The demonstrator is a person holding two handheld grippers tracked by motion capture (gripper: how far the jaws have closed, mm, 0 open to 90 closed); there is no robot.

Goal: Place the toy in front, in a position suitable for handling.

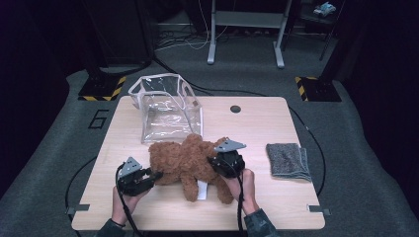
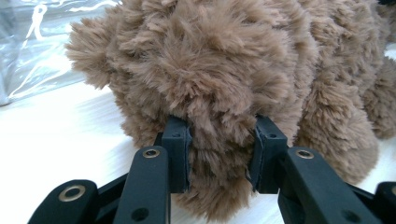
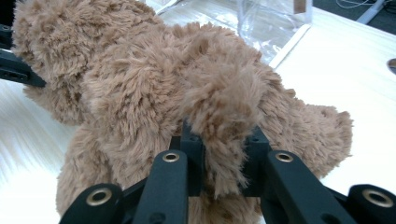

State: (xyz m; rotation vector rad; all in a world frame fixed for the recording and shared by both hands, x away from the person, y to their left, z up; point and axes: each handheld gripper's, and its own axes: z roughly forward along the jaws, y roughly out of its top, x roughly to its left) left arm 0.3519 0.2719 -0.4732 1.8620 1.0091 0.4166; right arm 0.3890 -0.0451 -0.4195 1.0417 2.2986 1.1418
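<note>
While both pinches are only on plush, the lift should go slowly and evenly, so the fur does not slip free and the bear (image 1: 190, 160) stays level on its way toward the clear bag (image 1: 168, 106) at the far left. The left hand-held gripper (image 1: 154, 176) is clamped on a tuft at the bear's left end; the right hand-held gripper (image 1: 213, 162) squeezes a limb at its right side. The bear lies mid-counter (image 1: 257, 128), between the two, just near of the bag.
</note>
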